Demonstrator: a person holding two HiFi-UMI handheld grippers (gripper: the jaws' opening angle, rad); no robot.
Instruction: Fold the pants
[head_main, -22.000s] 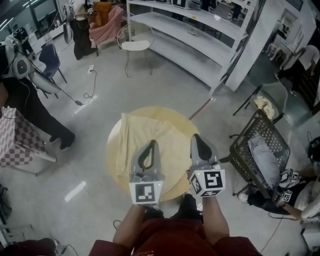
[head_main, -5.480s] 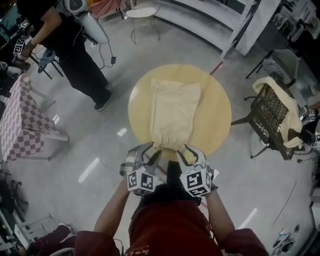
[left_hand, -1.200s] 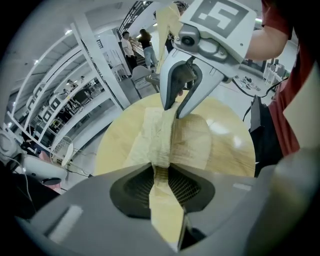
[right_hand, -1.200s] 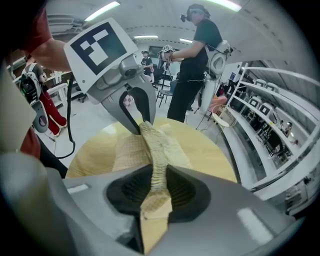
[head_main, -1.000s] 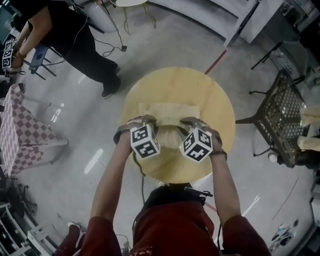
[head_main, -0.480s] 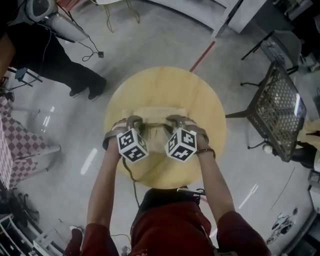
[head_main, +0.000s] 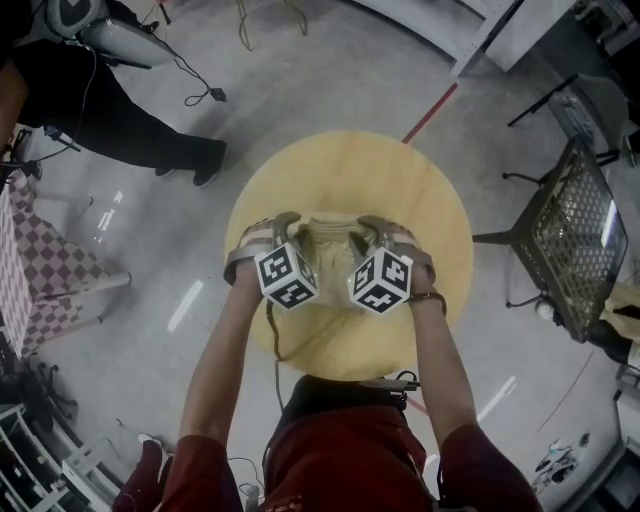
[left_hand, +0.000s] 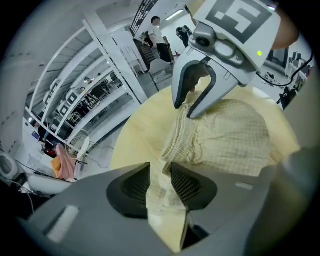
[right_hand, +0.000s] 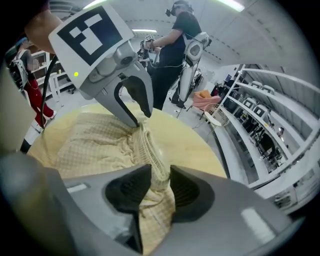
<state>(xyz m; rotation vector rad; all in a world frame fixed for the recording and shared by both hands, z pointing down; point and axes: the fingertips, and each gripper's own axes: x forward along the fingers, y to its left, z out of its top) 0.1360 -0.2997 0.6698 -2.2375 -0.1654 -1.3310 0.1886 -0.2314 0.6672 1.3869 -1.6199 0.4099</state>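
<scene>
Gripping one end of the ribbed waistband, the left gripper (left_hand: 160, 172) had just been easing its jaws apart, with cloth filling the gap against both pads. Between the two grippers, the pale yellow checked fabric pants (head_main: 328, 243) lay bunched on the round light wooden table (head_main: 350, 165). The right gripper (right_hand: 160, 176) clasped the waistband's other end, its jaws likewise just widening.

The pants (head_main: 328, 243) are pale yellow, finely checked cloth with a ribbed waistband, folded into a rumpled bundle that lies between and just ahead of the left gripper (head_main: 287, 224) and right gripper (head_main: 370, 228). Each gripper's jaws, which have just been opening, have a bunched waistband end between them, touching both pads.
</scene>
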